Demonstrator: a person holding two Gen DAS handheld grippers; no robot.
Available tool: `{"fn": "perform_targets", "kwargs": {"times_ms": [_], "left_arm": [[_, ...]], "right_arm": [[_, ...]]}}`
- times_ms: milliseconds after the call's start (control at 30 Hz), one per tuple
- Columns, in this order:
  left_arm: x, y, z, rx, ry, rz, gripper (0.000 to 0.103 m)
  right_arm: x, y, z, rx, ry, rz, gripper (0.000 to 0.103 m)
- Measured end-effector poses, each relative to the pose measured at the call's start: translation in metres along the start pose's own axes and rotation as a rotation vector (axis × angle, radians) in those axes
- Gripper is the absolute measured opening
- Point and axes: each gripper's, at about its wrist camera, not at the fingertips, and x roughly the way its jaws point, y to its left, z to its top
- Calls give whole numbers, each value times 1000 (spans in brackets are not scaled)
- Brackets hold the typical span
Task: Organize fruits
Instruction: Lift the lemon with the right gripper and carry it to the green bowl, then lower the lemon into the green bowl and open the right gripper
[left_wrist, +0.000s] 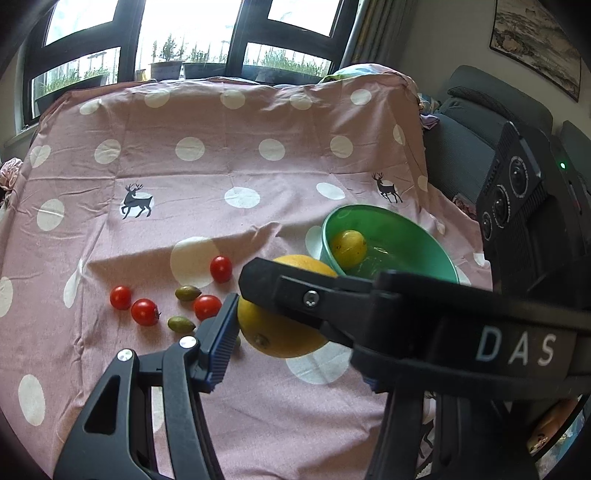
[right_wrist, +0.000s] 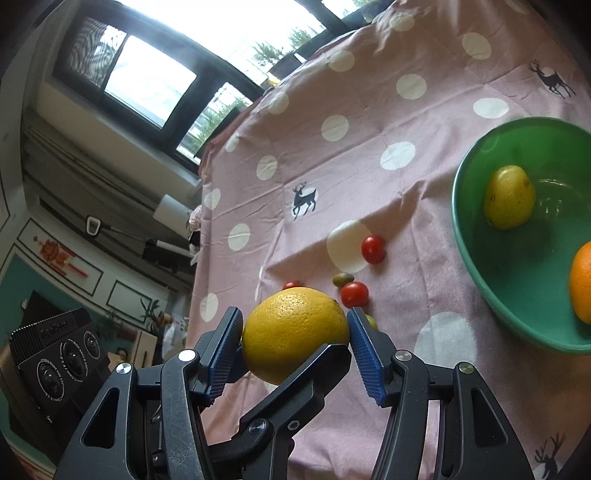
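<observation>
My right gripper (right_wrist: 295, 332) is shut on a big yellow citrus fruit (right_wrist: 295, 332), its blue pads against both sides. The same fruit (left_wrist: 280, 332) shows in the left wrist view, where the right gripper's finger (left_wrist: 295, 295) crosses over it. My left gripper (left_wrist: 258, 328) is around the fruit too; only its left blue pad (left_wrist: 221, 339) shows, beside the fruit. A green bowl (right_wrist: 476, 258) at the right holds a small yellow fruit (right_wrist: 509, 197) and an orange (right_wrist: 581, 282). Several cherry tomatoes (left_wrist: 146, 312) and small green olive-like fruits (left_wrist: 187, 292) lie on the cloth.
A pink cloth with white dots and deer prints (left_wrist: 184, 184) covers the surface. A grey sofa (left_wrist: 465, 147) stands at the right and windows at the back. The other gripper's camera block (left_wrist: 517, 192) hangs at the right, near the bowl (left_wrist: 406, 236).
</observation>
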Motion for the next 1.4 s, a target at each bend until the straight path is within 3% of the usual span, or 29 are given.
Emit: {"fn": "perform_targets", "kwargs": {"times_ms": [933,1400], "left_arm": [[57,-71,22,163,46,-151,56],[82,-96,27,209,93,-227,56]], "right_arm": [[-64,-77,15,212,-239,-49,60],[-83,-101,14,283,-303,-111,59]]}}
